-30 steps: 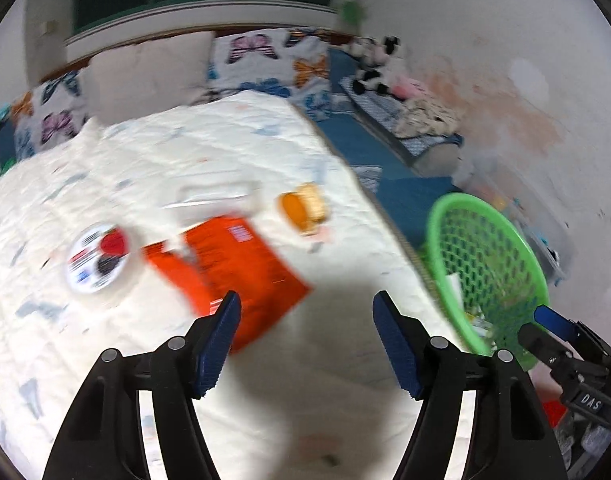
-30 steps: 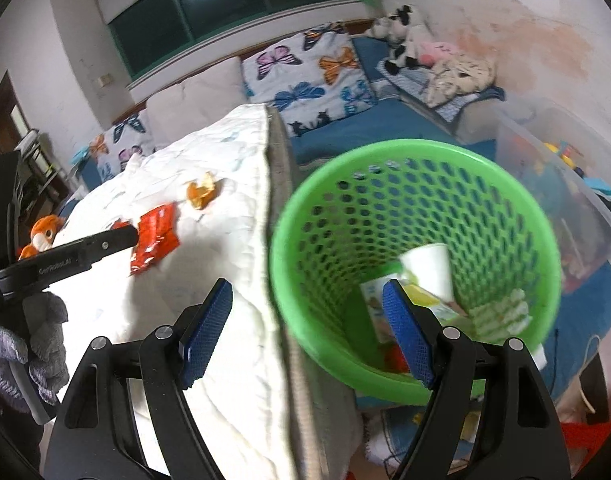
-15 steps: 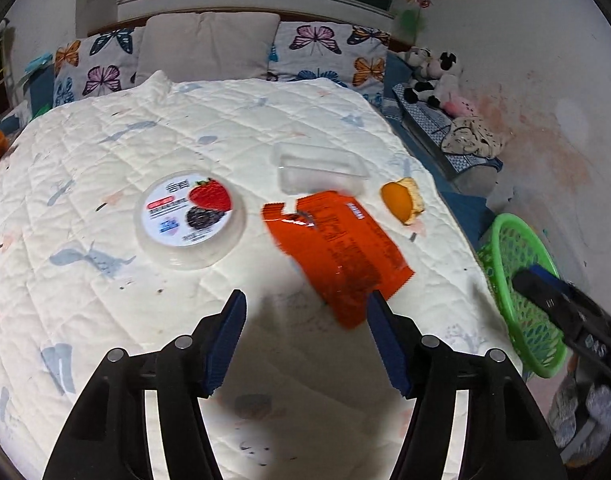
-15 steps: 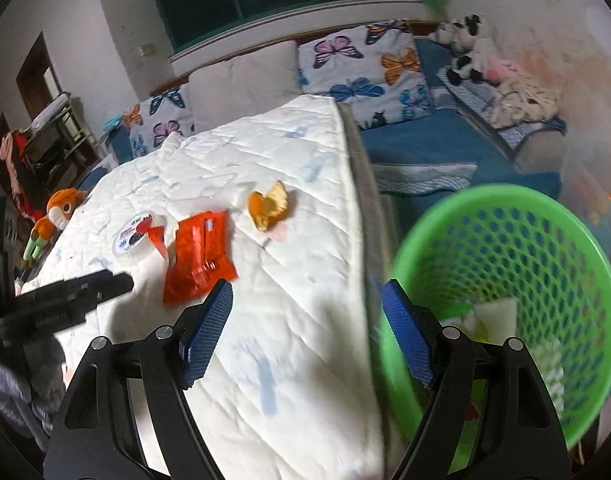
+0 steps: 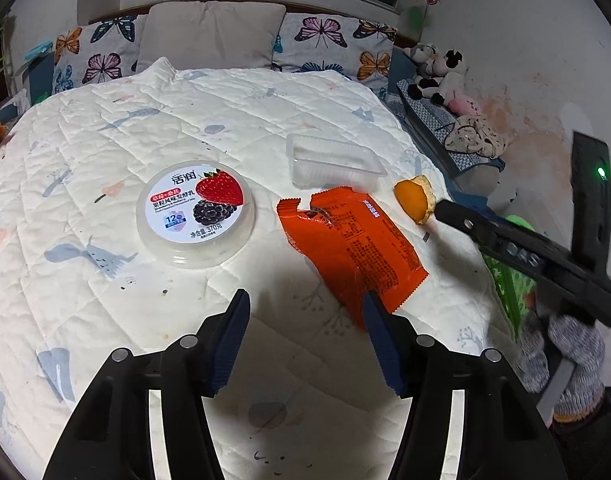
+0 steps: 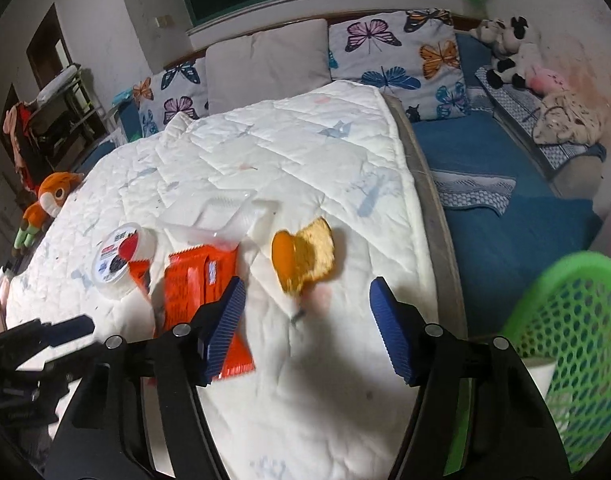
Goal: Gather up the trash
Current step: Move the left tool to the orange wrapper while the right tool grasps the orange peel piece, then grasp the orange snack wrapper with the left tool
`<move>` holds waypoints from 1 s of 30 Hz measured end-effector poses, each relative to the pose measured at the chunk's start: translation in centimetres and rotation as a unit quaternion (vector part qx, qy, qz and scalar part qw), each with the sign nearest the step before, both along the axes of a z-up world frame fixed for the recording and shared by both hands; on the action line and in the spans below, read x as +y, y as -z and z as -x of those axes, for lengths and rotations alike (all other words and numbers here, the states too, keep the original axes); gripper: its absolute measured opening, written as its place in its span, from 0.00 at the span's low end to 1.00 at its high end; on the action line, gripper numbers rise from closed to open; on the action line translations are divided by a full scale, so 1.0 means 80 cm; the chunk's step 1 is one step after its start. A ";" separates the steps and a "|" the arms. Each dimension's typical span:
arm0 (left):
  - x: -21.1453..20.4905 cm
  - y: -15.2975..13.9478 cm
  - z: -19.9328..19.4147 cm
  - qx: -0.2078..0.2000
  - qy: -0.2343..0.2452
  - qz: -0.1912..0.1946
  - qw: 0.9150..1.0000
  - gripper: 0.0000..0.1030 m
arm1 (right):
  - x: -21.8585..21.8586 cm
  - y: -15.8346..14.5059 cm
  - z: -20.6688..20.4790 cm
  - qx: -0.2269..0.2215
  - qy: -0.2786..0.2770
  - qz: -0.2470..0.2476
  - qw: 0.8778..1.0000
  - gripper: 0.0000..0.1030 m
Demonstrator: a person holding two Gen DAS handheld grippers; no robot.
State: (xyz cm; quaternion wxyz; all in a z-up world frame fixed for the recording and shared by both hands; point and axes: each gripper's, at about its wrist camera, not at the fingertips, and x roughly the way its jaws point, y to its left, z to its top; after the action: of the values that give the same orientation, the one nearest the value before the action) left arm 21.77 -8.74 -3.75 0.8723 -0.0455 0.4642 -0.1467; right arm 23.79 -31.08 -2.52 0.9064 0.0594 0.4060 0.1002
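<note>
**Now over the quilt, both grippers spread and holding nothing**

Starting at the left of the orange wrapper (image 5: pixel 351 240), which I take as my landmark on the white quilt (image 5: pixel 105 280): the round yogurt tub (image 5: pixel 196 212) with the strawberry-and-blackberry lid sits just beside it on that side, upright and apart from it. Behind the wrapper, toward the pillows, lies the clear plastic tray (image 5: pixel 333 160), its near edge just beside the wrapper's torn end. To the wrapper's right, near the quilt's edge, lies the piece of orange-topped cake (image 5: pixel 413 200).

My left gripper (image 5: pixel 307 344) hovers on the near side of the wrapper with its jaws wide apart and nothing between them; its right pad overlaps the wrapper's near corner in view, though I cannot tell whether it touches.

My right gripper (image 6: pixel 309 328) is likewise spread and grips nothing. From its camera the wrapper (image 6: pixel 201 280) lies behind its left finger, and the cake (image 6: pixel 303 260) sits just beyond the gap between the pads. Its tip shows in the left view just beside the cake.

Far right of the wrapper, off the bed and lower down, stands the green mesh basket (image 6: pixel 577 320).
</note>
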 end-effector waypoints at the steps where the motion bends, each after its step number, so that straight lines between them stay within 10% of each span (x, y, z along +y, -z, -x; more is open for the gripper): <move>1: 0.000 0.001 -0.001 0.002 0.000 0.001 1.000 0.54 | 0.002 0.002 -0.006 0.002 -0.003 0.001 1.000 0.60; 30: -0.038 0.028 -0.059 0.048 -0.001 0.015 0.999 0.51 | -0.017 0.006 0.005 0.001 0.001 -0.006 1.000 0.34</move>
State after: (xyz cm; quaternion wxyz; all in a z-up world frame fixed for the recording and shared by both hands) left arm 26.46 -11.81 -6.02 0.8487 -0.0658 0.5029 -0.1501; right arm 23.43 -32.45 -2.98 0.9056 0.0658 0.4064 0.1017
